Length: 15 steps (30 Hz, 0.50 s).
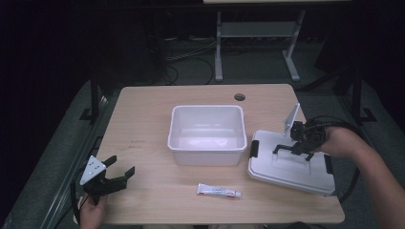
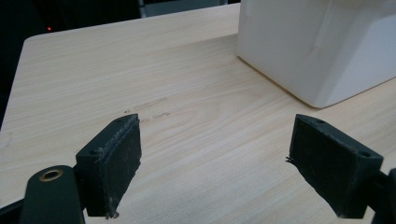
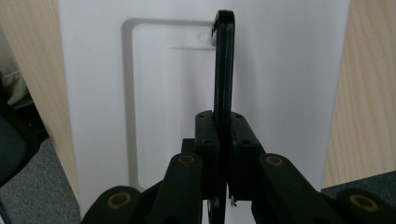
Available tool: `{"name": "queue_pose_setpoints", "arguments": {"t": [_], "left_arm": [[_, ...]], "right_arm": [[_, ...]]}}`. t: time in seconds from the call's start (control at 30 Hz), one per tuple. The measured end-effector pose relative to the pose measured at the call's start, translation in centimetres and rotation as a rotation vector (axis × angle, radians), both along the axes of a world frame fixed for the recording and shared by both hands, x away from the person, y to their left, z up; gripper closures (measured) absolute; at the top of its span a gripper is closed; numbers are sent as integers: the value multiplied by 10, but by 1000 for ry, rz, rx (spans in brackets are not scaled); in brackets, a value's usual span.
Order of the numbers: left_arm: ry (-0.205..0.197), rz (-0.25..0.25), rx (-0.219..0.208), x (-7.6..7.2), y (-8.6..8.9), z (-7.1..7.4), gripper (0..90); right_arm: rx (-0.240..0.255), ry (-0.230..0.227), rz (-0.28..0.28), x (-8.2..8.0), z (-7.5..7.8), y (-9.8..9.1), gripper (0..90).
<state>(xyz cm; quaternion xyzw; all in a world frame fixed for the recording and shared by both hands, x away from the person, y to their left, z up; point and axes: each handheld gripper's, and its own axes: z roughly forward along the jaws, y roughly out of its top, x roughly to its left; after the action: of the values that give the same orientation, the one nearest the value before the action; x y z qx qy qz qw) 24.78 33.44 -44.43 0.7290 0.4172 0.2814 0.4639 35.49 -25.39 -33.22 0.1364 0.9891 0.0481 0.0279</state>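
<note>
A: What is the right gripper [image 3: 223,154] doing?

B: Its jaws are pressed together on the black handle [image 3: 223,70] of the white lid [image 3: 289,93], pinching the thin bar between the pads. In the high view the right gripper [image 1: 292,149] sits over the lid [image 1: 286,169], with the handle [image 1: 291,148] raised up off the lid's top.

A: And where does the lid lie?

B: Flat on the right part of the tabletop [image 1: 143,143], just beside the white bin [image 1: 207,135], its near corner close to the tabletop's front edge. Black latches show at its two short ends.

A: The left gripper?

B: The left gripper [image 1: 118,174] is spread wide with nothing between the jaws, near the front left corner. In its own view the left gripper [image 2: 215,158] looks along the bare wood toward a corner of the bin [image 2: 322,46].

A: Anything else?

B: A small white tube [image 1: 218,192] lies on its side in front of the bin, well apart from both grippers.
</note>
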Motion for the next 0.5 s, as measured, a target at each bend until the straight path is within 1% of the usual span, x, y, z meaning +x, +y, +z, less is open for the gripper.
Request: {"name": "queue_pose_setpoints", "arguments": {"t": [0.5], "left_arm": [[3, -1, 0, 0, -1, -1, 163]], "right_arm": [[-1, 20, -4, 3, -23, 1, 840]]}}
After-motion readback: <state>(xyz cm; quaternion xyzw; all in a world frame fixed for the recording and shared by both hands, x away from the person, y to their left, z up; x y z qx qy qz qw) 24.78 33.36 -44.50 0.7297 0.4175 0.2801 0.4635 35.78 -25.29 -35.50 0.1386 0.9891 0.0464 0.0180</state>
